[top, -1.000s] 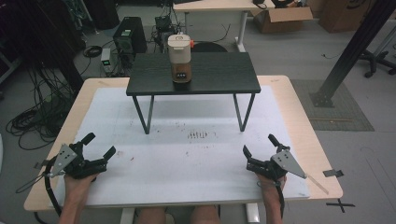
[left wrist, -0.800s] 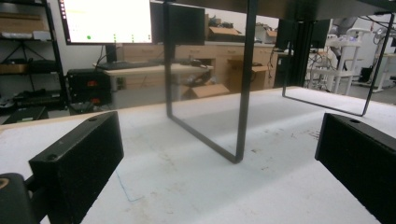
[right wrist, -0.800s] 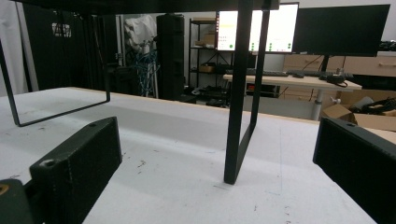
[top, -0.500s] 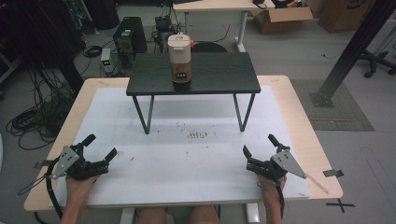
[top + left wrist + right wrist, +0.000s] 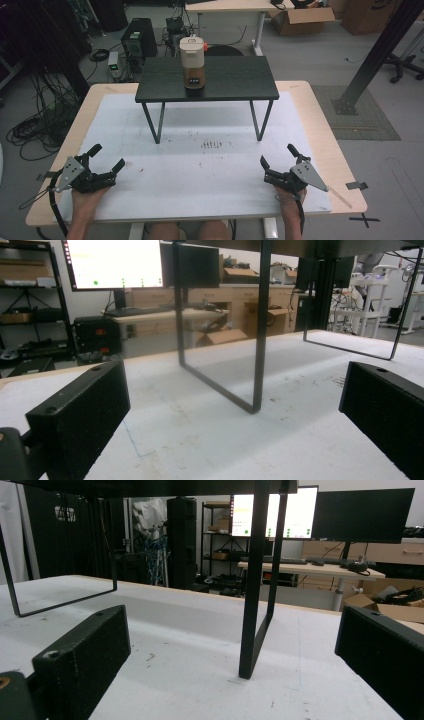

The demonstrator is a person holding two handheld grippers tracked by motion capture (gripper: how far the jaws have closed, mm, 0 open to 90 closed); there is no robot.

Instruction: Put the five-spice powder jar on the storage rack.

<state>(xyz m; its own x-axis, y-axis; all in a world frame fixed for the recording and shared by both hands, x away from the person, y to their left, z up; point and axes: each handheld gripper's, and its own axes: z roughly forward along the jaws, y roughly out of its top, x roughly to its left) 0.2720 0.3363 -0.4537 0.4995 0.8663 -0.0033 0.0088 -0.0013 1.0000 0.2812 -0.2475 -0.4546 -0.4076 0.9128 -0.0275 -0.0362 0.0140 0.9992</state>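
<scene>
A brown jar with a cream lid [image 5: 193,63] stands upright on a low black shelf [image 5: 235,82] at the far middle of the table. My left gripper [image 5: 106,157] rests open on the white mat near the front left corner, nothing between its jaws. My right gripper [image 5: 279,154] rests open near the front right corner, also with nothing in it. In the left gripper view the jaws [image 5: 235,415] stand wide apart and face the shelf's thin black leg [image 5: 260,335]. In the right gripper view the jaws [image 5: 235,655] frame another shelf leg [image 5: 254,590].
The white mat [image 5: 210,170] covers most of the wooden table [image 5: 325,125]; small dark marks [image 5: 212,145] lie at its middle. The shelf's legs stand between the grippers and the far edge. Cables, a computer and boxes sit on the floor beyond.
My left gripper has drifted slightly toward the near edge. The right gripper and the jar have not moved.
</scene>
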